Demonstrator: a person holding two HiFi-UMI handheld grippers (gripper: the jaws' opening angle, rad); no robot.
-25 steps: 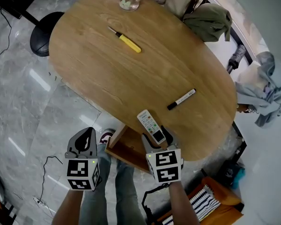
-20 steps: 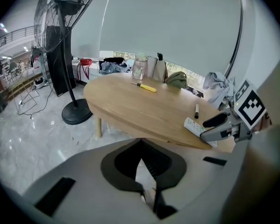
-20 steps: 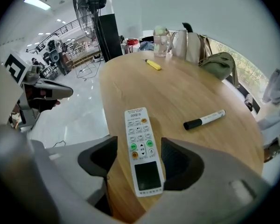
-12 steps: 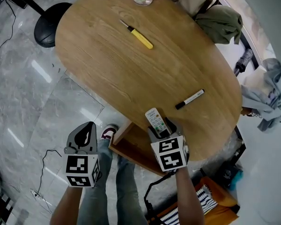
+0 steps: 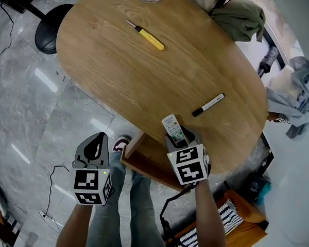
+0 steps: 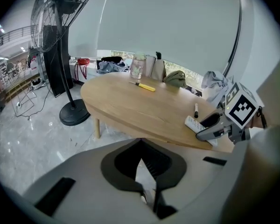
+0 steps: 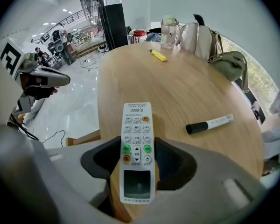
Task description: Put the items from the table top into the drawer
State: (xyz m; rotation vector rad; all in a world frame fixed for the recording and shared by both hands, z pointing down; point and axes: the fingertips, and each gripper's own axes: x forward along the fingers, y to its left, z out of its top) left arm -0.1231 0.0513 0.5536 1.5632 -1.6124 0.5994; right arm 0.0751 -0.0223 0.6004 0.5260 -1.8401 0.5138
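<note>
The right gripper [image 5: 179, 139] has just been closing its jaws and pinches the remote [image 5: 172, 126] across its width, long axis pointing straight away. The open drawer [image 5: 139, 168] lies just left, nearest this hand.

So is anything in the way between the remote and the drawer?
Nothing visible. The remote lies at the edge of the table, and the jaws of the right hand-held gripper have just been closing on its sides. The open drawer sits right below that edge.
</note>
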